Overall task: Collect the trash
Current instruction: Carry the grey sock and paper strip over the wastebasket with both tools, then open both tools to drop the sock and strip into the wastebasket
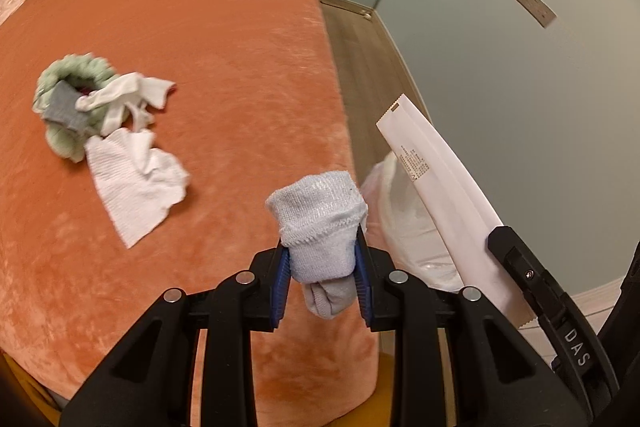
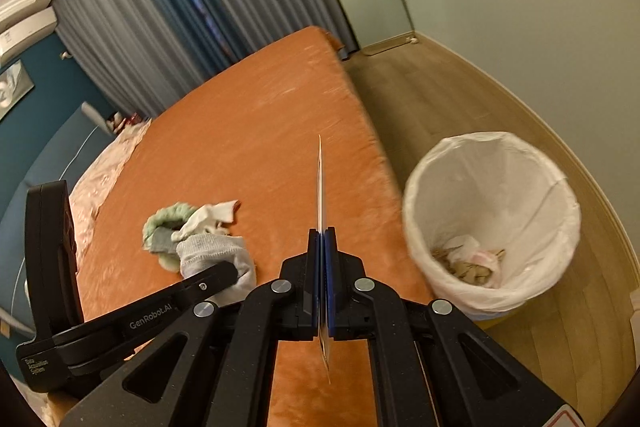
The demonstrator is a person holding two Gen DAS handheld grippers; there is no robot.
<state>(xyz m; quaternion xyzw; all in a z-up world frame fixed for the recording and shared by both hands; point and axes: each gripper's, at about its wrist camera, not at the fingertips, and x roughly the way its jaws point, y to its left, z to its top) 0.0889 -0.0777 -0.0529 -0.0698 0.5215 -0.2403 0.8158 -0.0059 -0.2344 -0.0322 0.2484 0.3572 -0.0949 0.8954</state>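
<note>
Your left gripper is clamped on a pale blue-grey sock, the blue pads pressing its sides while the cuff bunches up above them and the toe droops below. It hangs over the near corner of the orange bedspread. Your right gripper is pinched tight on a flat white wrapper, seen edge-on in its own camera as a thin sliver standing up between the jaws; from the left camera you get its broad face, white with small print, slanting up past the sock.

Down on the wood floor, just beside the bed, sits the trash bin with its white liner, and there's crumpled paper and scraps already at the bottom. The wrapper is not over it; it's above the bed edge, left of the bin.

Back on the bedspread, well apart from both grippers, lies a crumpled white tissue, touching a heap of socks: a green fuzzy one, a grey one, and white ones tangled on top.
</note>
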